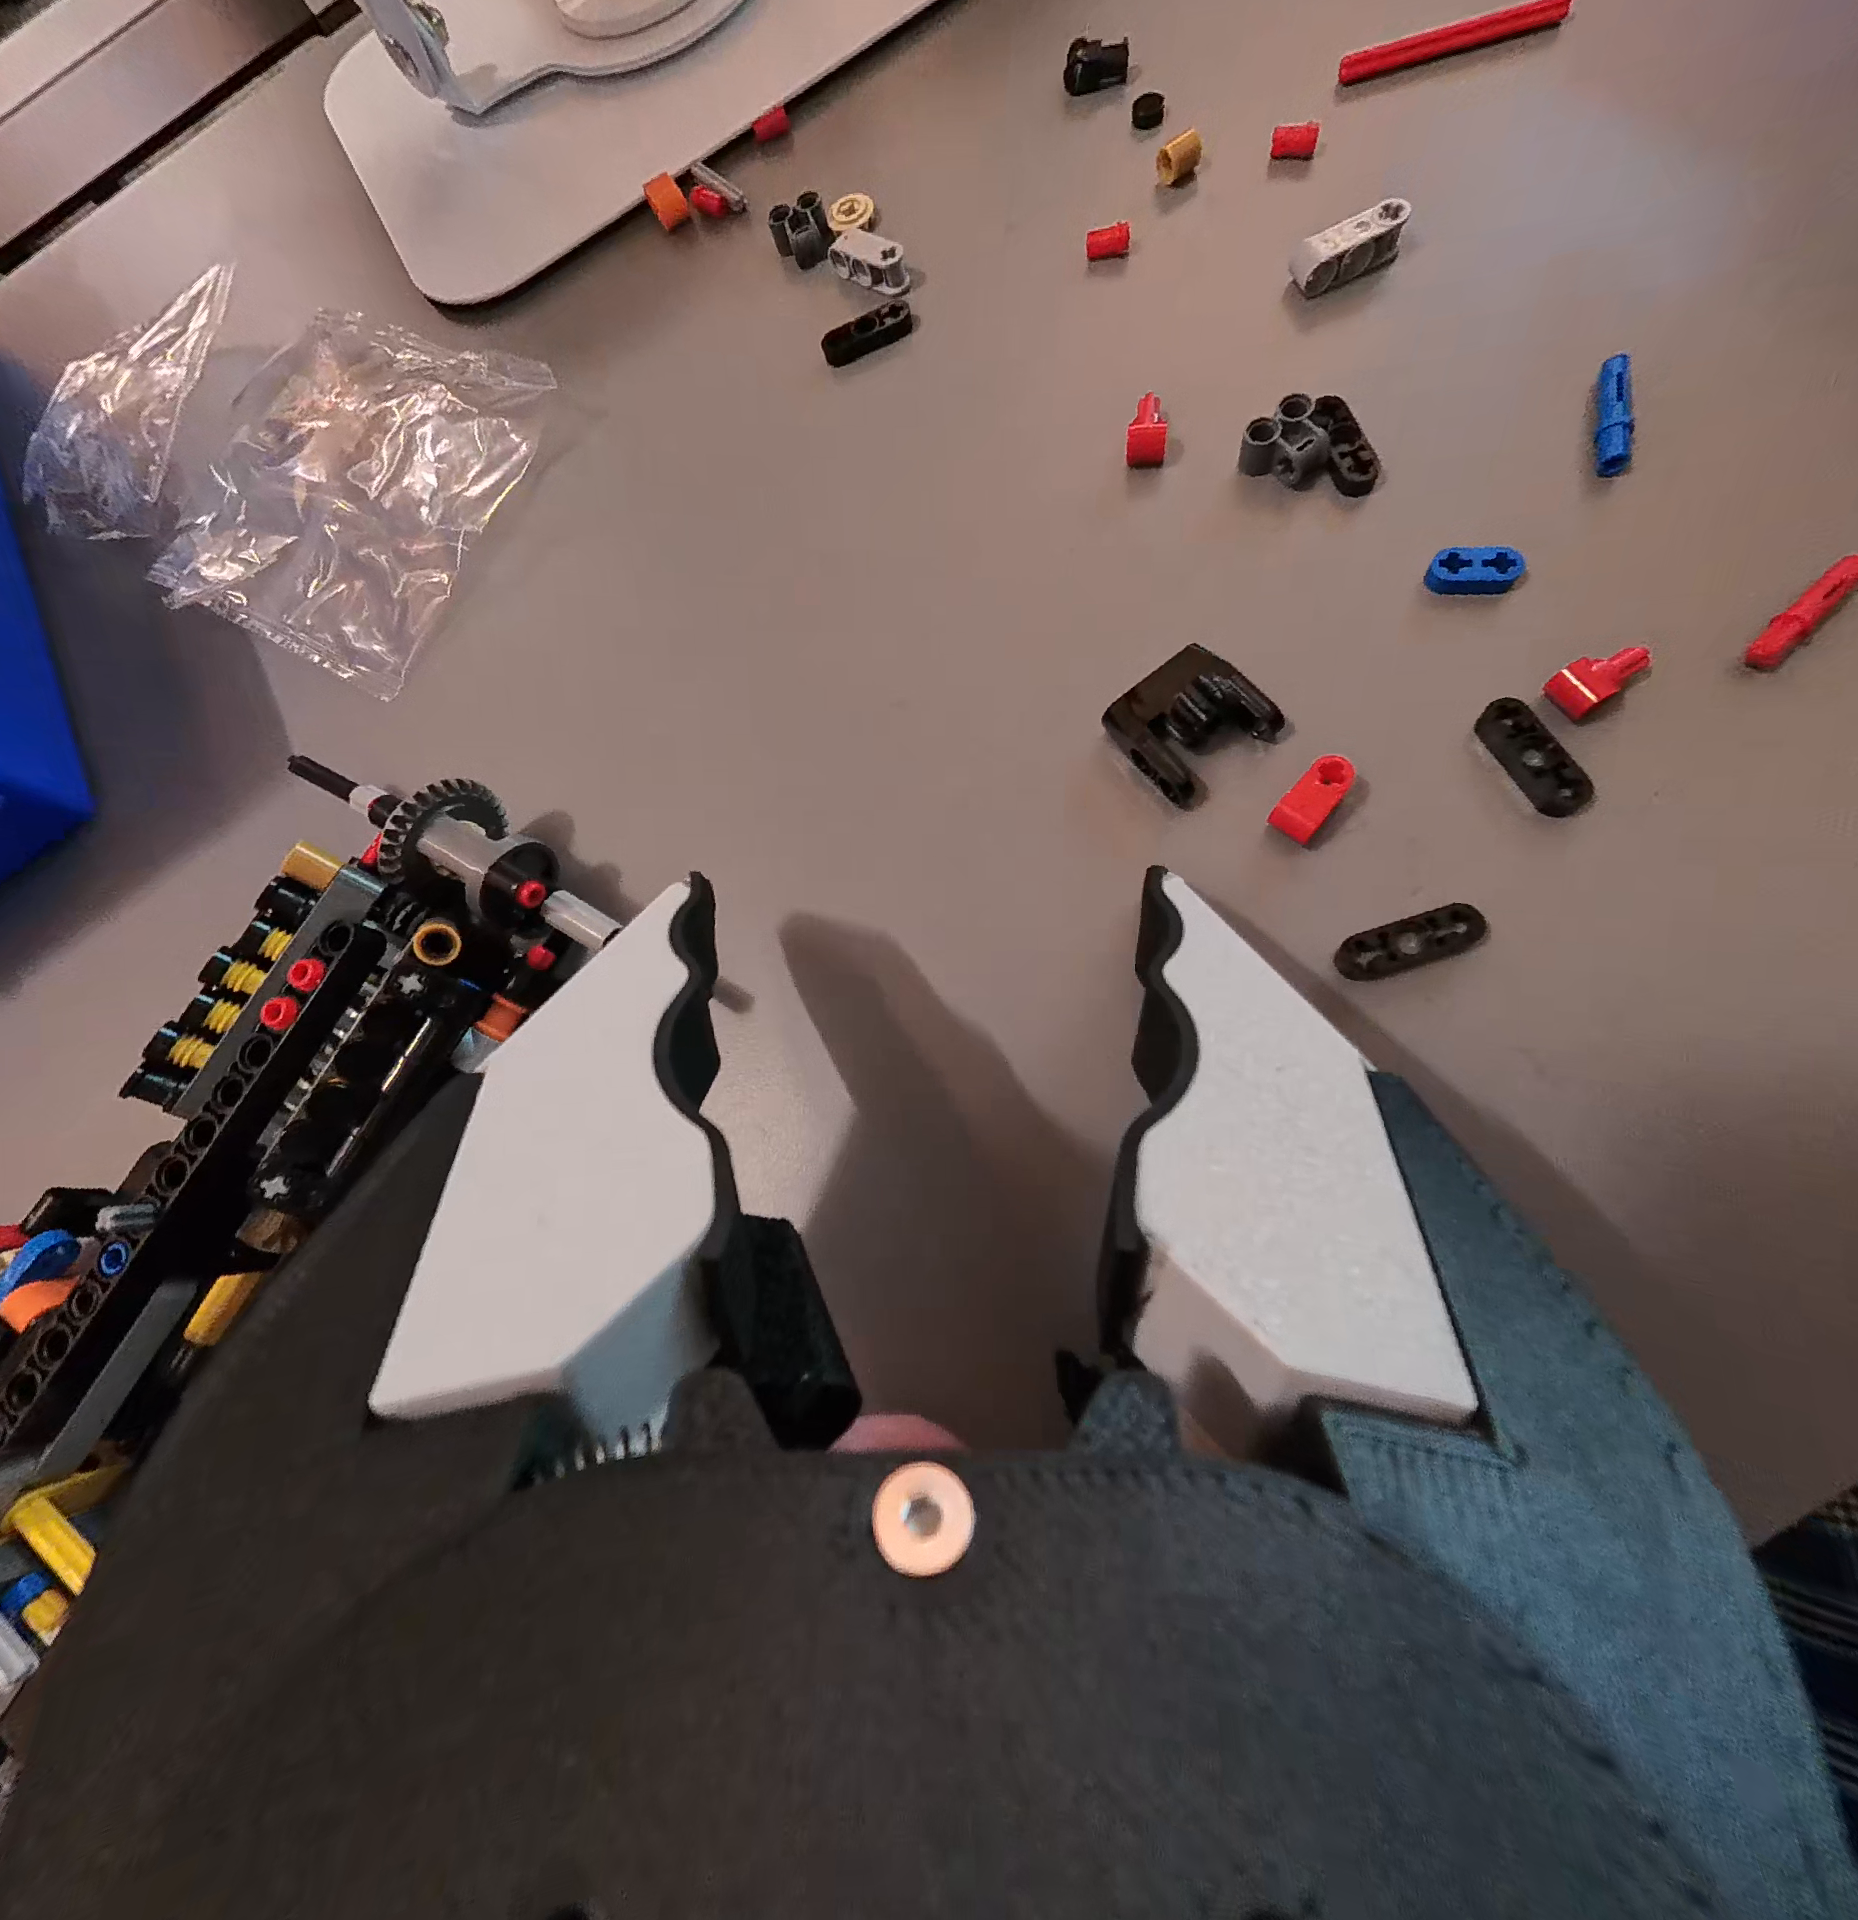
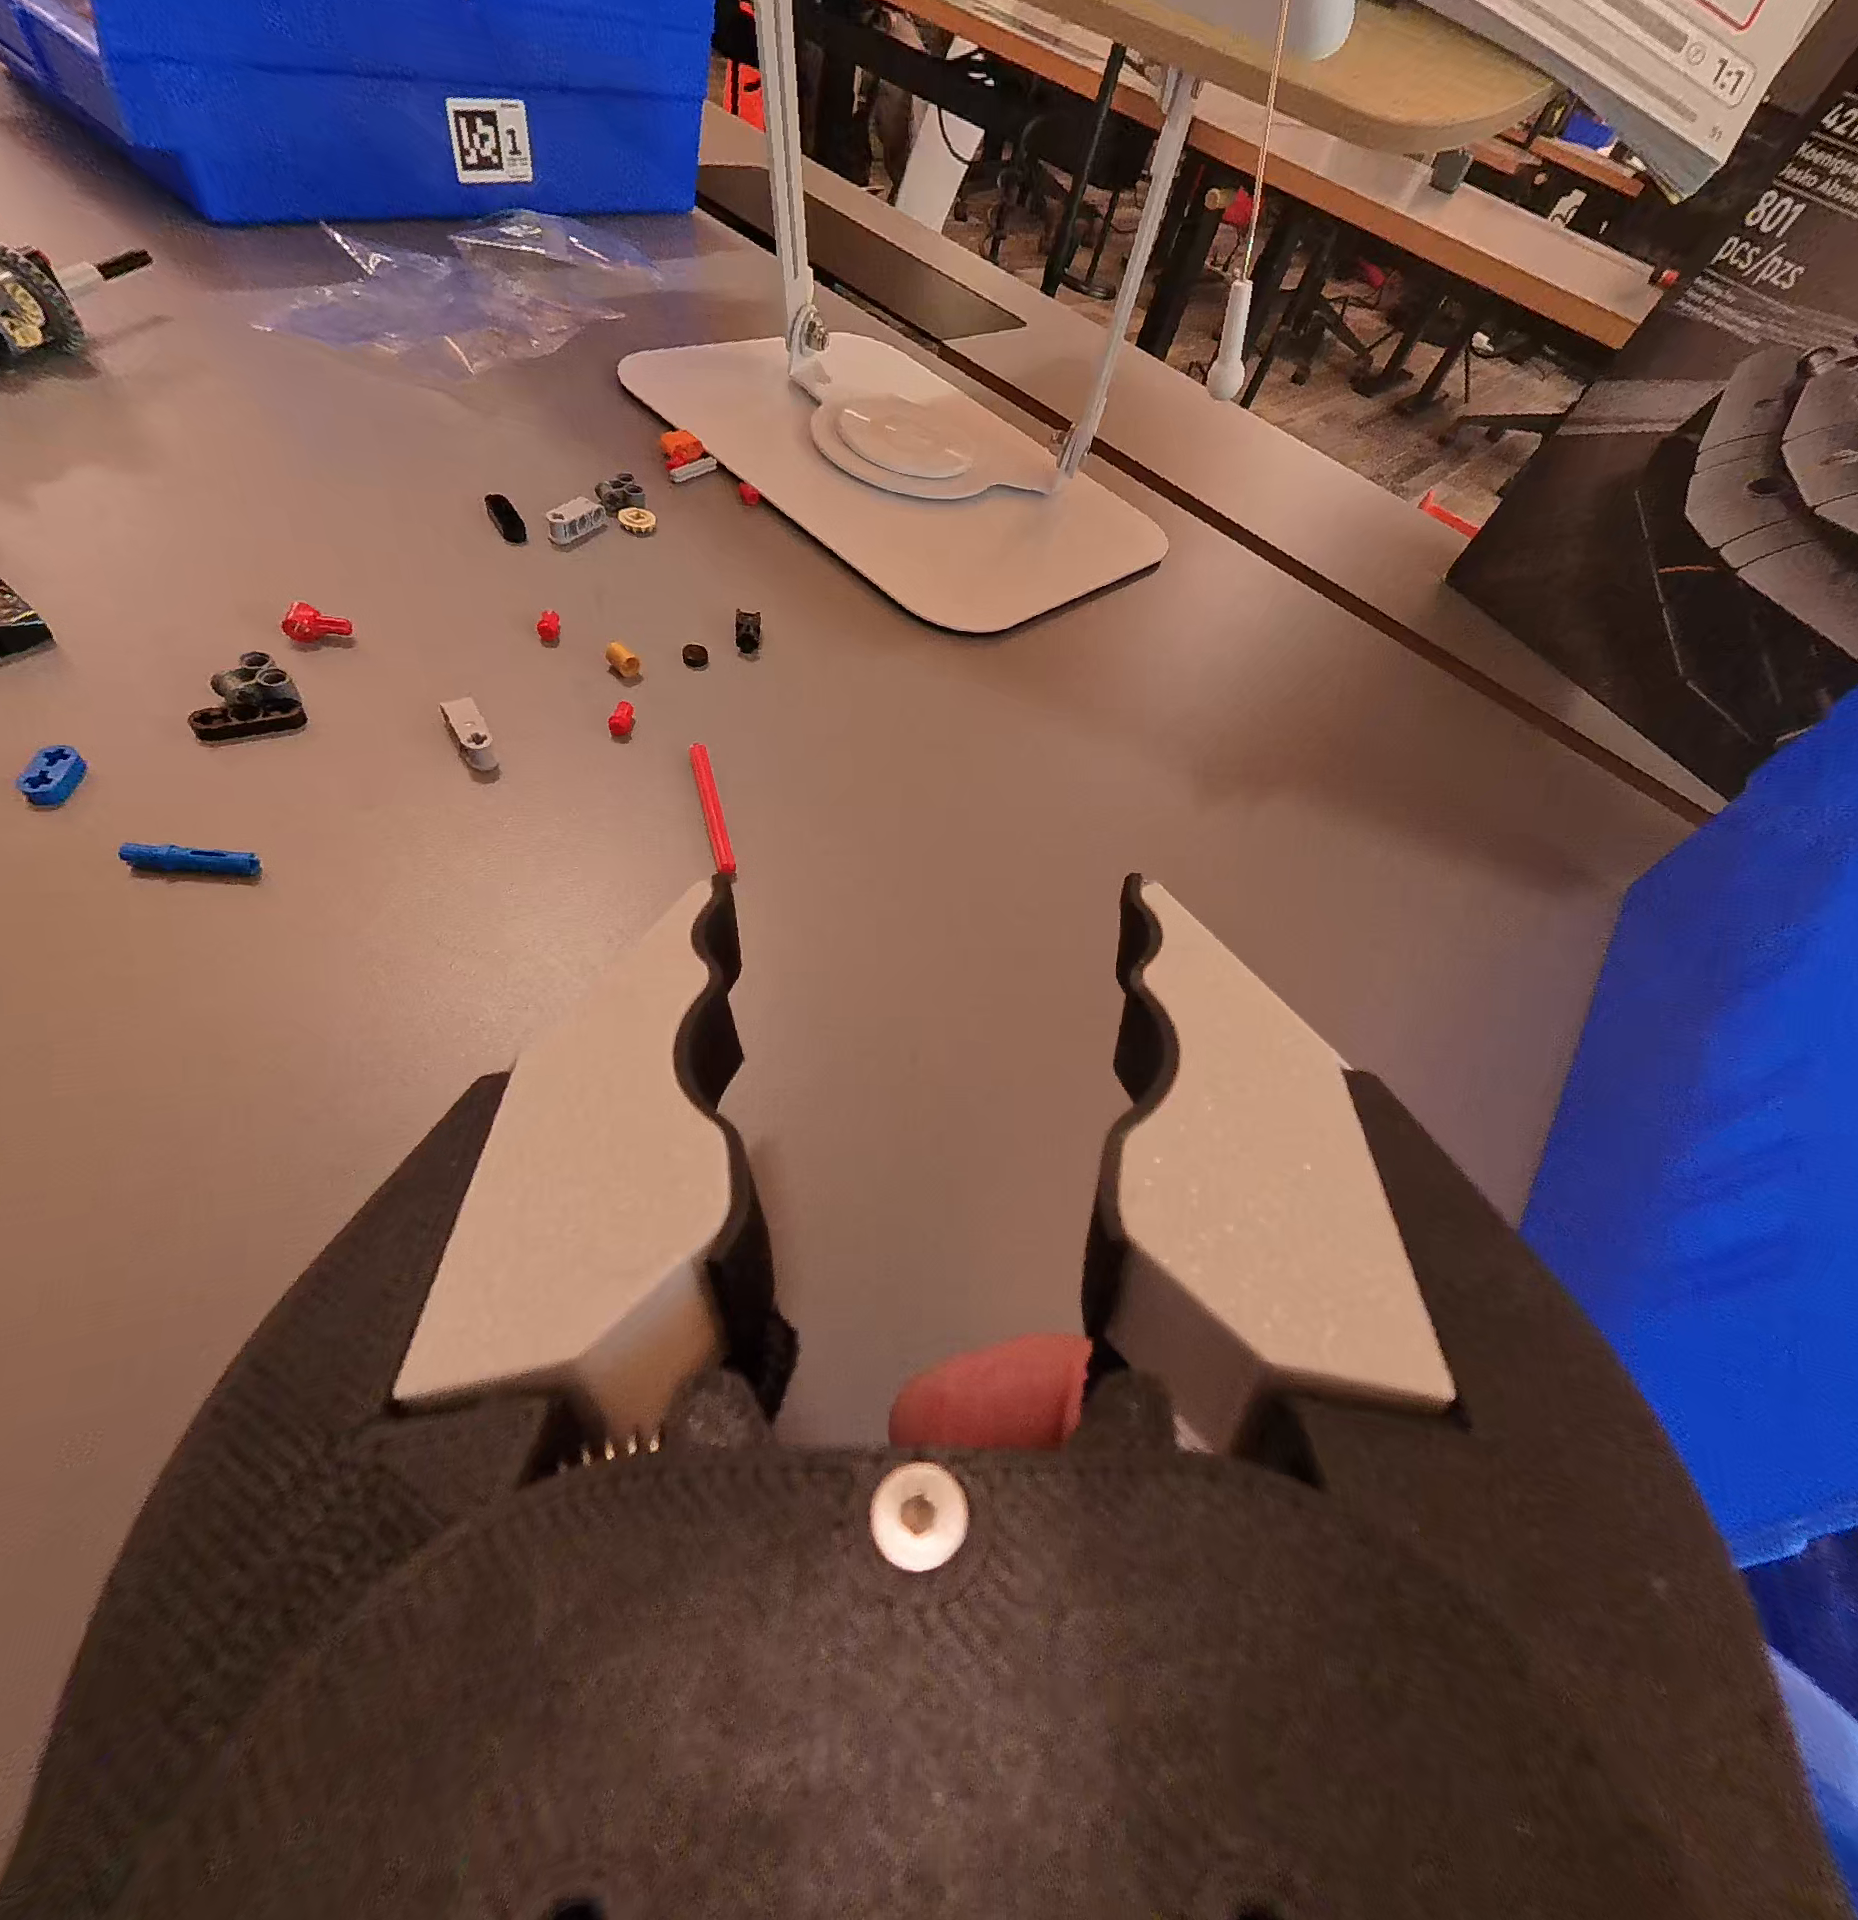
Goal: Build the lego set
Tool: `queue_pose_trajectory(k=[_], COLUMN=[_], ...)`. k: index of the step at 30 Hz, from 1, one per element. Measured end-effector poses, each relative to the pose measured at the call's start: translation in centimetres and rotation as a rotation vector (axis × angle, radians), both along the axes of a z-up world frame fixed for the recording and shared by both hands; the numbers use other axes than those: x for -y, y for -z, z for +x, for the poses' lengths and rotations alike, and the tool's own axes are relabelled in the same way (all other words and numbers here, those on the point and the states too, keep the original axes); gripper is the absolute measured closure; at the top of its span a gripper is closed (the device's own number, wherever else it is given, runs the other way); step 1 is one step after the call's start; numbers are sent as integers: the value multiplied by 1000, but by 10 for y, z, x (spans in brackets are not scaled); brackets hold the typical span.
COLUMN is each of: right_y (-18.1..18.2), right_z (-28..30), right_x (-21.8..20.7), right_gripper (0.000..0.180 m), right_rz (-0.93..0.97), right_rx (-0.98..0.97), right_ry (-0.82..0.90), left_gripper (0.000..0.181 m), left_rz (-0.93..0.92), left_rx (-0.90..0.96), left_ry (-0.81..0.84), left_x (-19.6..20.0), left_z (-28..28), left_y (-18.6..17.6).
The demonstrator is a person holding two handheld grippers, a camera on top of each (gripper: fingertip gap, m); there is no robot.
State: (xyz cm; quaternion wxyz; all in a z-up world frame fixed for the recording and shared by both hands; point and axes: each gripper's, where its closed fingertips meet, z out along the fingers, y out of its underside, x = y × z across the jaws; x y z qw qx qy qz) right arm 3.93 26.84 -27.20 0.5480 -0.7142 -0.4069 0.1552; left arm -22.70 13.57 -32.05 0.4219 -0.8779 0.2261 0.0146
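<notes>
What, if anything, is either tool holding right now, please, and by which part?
Nothing is held. The left tool and right tool both stand open over bare grey tabletop.

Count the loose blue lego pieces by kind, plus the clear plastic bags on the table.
Blue long pin: 1
Blue two-hole liftarm: 1
Clear plastic bags: 2
Total: 4
</notes>
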Motion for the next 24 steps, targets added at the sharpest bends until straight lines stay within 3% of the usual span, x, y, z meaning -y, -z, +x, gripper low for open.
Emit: queue_pose_trajectory(k=[13,24], right_y=[3,7], right_z=[-3,-5], right_x=[4,6], right_gripper=[107,107], right_rz=[1,3], right_rx=[27,53], right_ry=[-22,-36], left_gripper=[93,125], left_rz=[-19,2], left_rx=[24,-17], left_ry=[14,106], left_x=[0,5], left_z=[2,17], left_y=[1,1])
